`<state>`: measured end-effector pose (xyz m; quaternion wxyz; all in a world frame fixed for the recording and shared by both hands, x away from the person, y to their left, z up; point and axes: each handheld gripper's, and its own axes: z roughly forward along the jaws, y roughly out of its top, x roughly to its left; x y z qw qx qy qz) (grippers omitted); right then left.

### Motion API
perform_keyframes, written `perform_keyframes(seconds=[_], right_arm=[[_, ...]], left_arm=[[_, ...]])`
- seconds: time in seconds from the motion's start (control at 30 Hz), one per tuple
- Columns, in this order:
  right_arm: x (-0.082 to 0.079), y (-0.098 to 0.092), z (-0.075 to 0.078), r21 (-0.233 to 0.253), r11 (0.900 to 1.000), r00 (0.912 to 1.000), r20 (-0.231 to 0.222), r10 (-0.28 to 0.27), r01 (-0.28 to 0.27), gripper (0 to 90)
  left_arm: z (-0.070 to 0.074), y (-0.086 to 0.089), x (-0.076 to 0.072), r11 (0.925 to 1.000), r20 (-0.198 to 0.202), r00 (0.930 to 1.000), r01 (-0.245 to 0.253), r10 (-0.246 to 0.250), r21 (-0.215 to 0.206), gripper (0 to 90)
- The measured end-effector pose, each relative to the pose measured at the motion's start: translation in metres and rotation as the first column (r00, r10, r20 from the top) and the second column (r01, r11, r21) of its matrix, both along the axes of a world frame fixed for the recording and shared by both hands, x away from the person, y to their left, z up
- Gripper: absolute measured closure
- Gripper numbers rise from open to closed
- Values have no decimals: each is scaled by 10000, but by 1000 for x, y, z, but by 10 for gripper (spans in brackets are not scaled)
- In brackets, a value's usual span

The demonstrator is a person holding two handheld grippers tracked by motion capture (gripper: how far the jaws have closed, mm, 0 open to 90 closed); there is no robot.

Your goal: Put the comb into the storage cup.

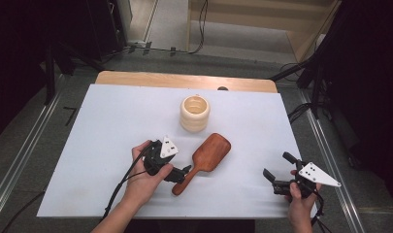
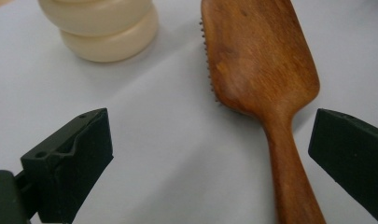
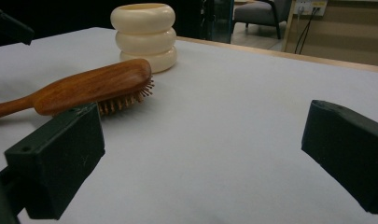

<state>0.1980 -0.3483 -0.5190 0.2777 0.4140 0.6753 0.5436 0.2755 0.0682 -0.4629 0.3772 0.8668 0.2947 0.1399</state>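
Because the jaws of my left gripper [image 1: 184,171] stand wide apart with nothing between the pads, I treat this as a pre-grasp alignment. From the left gripper view, the brown wooden paddle hairbrush [image 2: 261,88] lies bristles down on the white table surface [image 2: 168,154]. Its slender handle runs toward the camera, just inside the right-hand jaw and well apart from the left-hand one. I judge the handle to be the intended grip point, since it is the narrow part and it points at me. The gripper is therefore off-centre: a small sideways correction appears necessary before closing.

My right gripper [image 1: 276,172] is parked near the table's right front corner, well apart from the brush, jaws likewise open and empty.

Farther off, beyond the brush head, the cream ribbed cup of three stacked rings [image 1: 194,113] stands upright, near the head but not touching it.
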Motion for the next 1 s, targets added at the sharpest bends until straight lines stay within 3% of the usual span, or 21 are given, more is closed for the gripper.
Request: perform_keyframes(seconds=[0.13,0.2,0.3,0.37,0.47,0.67,0.83,1.0], right_arm=[[0,0,0,-12,10000,10000,22,15,-15,0],[0,0,0,-38,10000,10000,13,36,-36,0],[0,0,0,-60,10000,10000,8,36,-36,0],[1,0,0,-72,10000,10000,18,46,-45,0],[1,0,0,-87,9999,10000,18,60,-60,0],[1,1,0,-101,9999,10000,3,86,-86,0],[1,1,0,-113,9999,10000,-16,92,-92,0],[1,1,0,-117,9999,10000,-28,88,-89,0]], left_arm=[[-3,-5,0,9998,-447,9988,191,-192,-22,1],[-5,-9,1,9987,-981,9939,500,-496,15,1],[-7,-12,0,9985,-1141,9922,516,-496,153,17],[-8,-15,-1,9993,-1241,9918,338,-317,153,141],[-8,-17,-1,9990,-1446,9888,390,-355,217,170],[-10,-30,-3,9946,-1683,9855,366,-197,976,257],[-15,-38,-5,9897,-1784,9836,517,-273,1335,307],[-18,-42,-3,9891,-2087,9770,711,-429,1292,410]])
